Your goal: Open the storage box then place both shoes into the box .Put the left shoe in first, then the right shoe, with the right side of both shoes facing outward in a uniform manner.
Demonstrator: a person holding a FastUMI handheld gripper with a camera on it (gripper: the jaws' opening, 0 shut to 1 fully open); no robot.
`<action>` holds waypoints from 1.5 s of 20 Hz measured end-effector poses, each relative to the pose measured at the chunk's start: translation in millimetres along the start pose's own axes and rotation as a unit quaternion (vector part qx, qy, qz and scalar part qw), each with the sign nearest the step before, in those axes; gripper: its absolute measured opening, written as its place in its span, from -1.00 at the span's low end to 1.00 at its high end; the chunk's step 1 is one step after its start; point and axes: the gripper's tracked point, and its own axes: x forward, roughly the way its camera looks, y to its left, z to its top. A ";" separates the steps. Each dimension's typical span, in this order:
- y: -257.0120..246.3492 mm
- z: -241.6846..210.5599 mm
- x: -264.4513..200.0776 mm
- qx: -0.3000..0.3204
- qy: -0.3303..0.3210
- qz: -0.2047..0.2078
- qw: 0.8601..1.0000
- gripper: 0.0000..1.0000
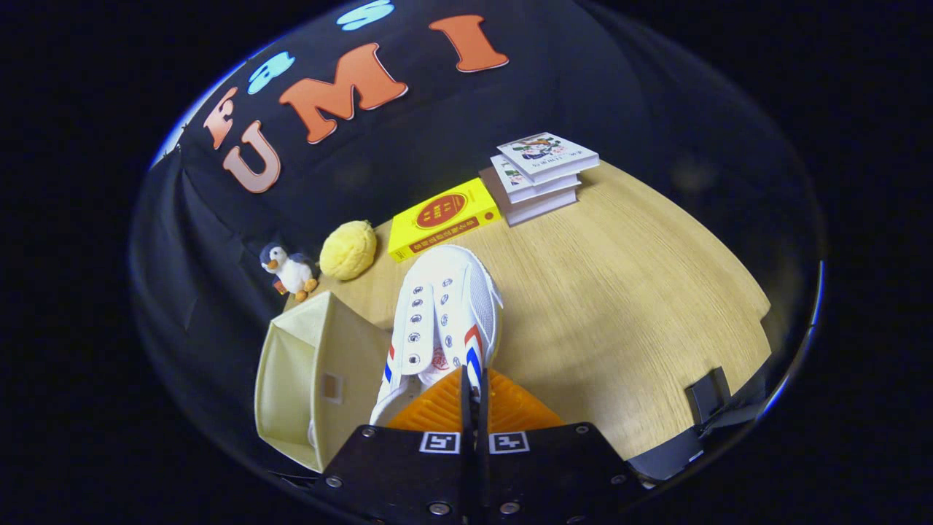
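The wooden table [619, 292] takes up most of the scene, pale and grained, running back to the dark booth wall. On its near left side stands the cream fabric storage box [291, 379], its flap [350, 364] open and leaning toward the shoe. Just beside the box, a white canvas shoe [444, 313] with red and blue stripes on its sides hangs toe-forward ahead of the gripper [474, 386]. The fingers are drawn almost together, with only a thin slit between them, and they pinch the shoe at its heel end; the collar disappears between the pads, so I take it both press on it. A second shoe I cannot make out.

Farther back, a stack of three books [539, 179] sits near the far edge of the table. Next to it lies a yellow book [441, 219] with a red round mark on its cover. Left of that rests a yellow knitted ball [348, 250], and smallest of all, a little plush penguin [289, 271] stands by the wall.
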 end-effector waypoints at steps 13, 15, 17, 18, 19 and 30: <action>178.7 -39.2 -19.6 -0.020 -0.011 0.061 0.998 -1.00; 182.8 -56.1 -5.9 -0.028 0.003 0.047 0.998 -1.00; 180.6 -68.1 8.1 -0.035 0.007 0.026 0.999 -1.00; 178.0 -72.8 14.1 -0.042 0.011 0.015 0.999 -1.00; 174.8 -76.0 20.1 -0.048 0.011 0.003 0.999 -1.00; 196.8 -62.4 18.5 -0.093 -0.040 0.004 0.995 0.00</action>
